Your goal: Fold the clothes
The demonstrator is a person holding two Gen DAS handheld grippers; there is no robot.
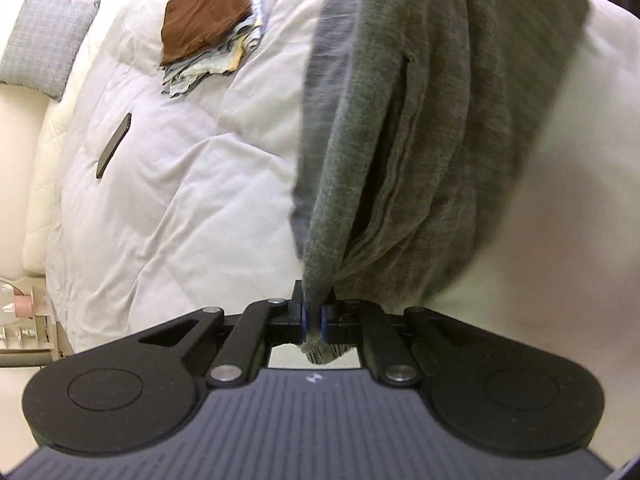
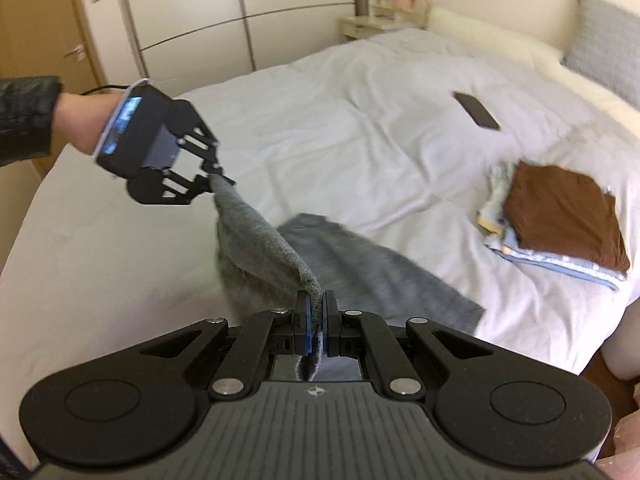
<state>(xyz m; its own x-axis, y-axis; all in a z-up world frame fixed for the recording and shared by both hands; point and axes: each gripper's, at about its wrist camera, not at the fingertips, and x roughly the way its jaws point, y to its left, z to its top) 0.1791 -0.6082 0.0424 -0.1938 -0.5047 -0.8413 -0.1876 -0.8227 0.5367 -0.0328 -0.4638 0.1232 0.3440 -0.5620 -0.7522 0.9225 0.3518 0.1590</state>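
Both grippers were clamped on the grey garment (image 2: pixel 276 256): left gripper (image 2: pixel 218 178) & right gripper (image 2: pixel 316 312) each pinched an edge, cloth hanging above the bed (image 2: pixel 340 128) near its front edge. Folded pile (image 2: pixel 560 224) lay toward the right edge, phone (image 2: pixel 476 116) nearer the pillow (image 2: pixel 608 40).
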